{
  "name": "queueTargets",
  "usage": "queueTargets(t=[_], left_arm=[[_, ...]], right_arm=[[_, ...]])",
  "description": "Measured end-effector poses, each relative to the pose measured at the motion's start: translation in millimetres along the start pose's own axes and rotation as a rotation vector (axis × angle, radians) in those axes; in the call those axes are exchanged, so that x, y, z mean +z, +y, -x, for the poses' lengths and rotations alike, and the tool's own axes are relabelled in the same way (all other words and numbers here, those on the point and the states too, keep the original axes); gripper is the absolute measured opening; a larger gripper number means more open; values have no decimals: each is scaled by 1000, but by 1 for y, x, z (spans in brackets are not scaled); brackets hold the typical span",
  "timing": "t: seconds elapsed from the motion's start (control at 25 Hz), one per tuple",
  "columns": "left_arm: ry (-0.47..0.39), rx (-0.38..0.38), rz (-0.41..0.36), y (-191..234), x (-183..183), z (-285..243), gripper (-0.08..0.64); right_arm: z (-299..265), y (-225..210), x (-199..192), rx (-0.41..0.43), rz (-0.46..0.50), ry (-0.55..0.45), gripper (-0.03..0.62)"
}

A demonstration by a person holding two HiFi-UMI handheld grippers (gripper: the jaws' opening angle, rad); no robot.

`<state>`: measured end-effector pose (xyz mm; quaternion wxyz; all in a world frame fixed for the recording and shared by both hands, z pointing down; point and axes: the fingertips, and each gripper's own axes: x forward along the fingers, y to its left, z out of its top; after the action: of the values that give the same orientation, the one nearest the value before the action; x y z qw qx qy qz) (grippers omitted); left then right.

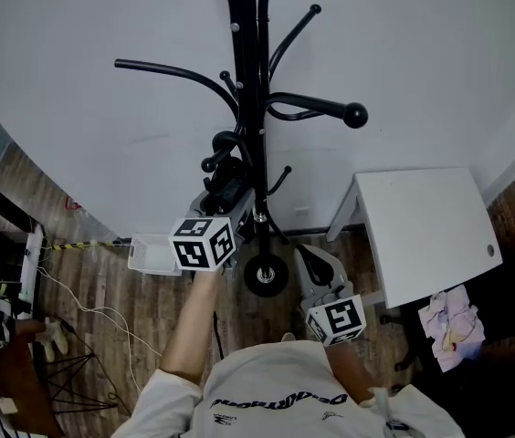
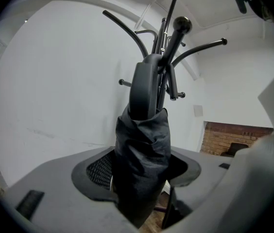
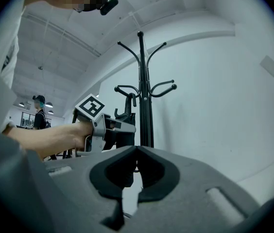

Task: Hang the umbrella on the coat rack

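White wall [image 1: 75, 26] and wood floor [image 1: 102, 281] lie behind everything. Left claw [image 2: 142, 171] stands wide on the folded black umbrella [image 2: 144, 135], whose fabric fills the gap against both jaws. From the claw the umbrella rises upright toward 12 o'clock, its handle among the low hooks of the coat rack [image 1: 256, 80], right beside the pole. Right claw [image 3: 137, 152], at 4 o'clock of the left one in the head view, is closed and empty, apart from the umbrella. A white tabletop [image 1: 422, 226] stands at 3 o'clock of the rack's base.
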<state>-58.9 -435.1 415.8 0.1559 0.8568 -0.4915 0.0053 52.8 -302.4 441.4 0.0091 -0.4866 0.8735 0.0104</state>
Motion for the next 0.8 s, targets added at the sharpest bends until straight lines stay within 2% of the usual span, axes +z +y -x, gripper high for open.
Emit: queueTargets(t=[0.28,0.4,0.52,0.8], left_arm=[[-21,39,-64,4,3,6,290],[-81,55,-97,1,16,11,304],[-139,59,-109,0,37,17,305],[-177,74,-118,-4,52,30,307]], right_arm=[[4,6,2,3,1,-5,0],[5,7,3,5,5,-5,0],[3,7,1,7,-1,-3,0],[6,16,2,16,4,-5,0]])
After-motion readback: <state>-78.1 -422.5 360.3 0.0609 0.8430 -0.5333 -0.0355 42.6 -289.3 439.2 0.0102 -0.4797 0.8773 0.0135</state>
